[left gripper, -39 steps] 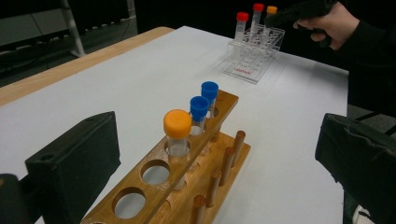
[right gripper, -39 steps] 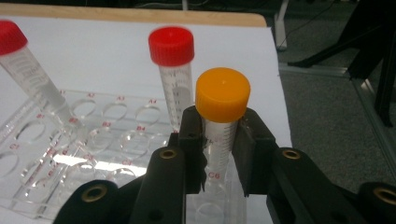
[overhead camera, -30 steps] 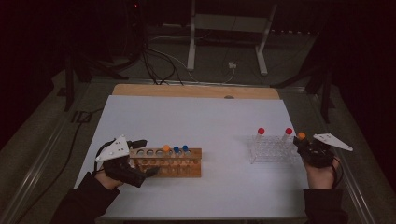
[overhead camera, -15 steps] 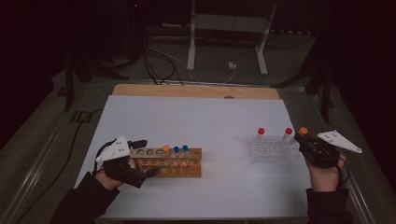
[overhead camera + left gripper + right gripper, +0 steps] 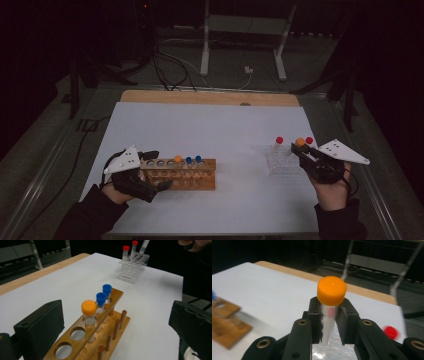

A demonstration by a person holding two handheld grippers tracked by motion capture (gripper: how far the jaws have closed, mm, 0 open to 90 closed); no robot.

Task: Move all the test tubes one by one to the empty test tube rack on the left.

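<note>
Blurred: wooden rack (image 5: 227, 322) in right gripper view.
Wooden rack: three tubes.
Left gripper (image 5: 115, 325): spread.
Right gripper (image 5: 329, 315): pinching orange-capped tube (image 5: 331, 302).

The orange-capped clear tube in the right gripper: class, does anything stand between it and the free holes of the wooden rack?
Nothing visible does. The orange-capped clear tube, clamped in the right gripper, is above the clear plastic rack; bare white table lies between it and the wooden rack, steadied by the left gripper.

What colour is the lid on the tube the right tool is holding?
Orange. The tube's cap shows best in the right gripper view.
</note>
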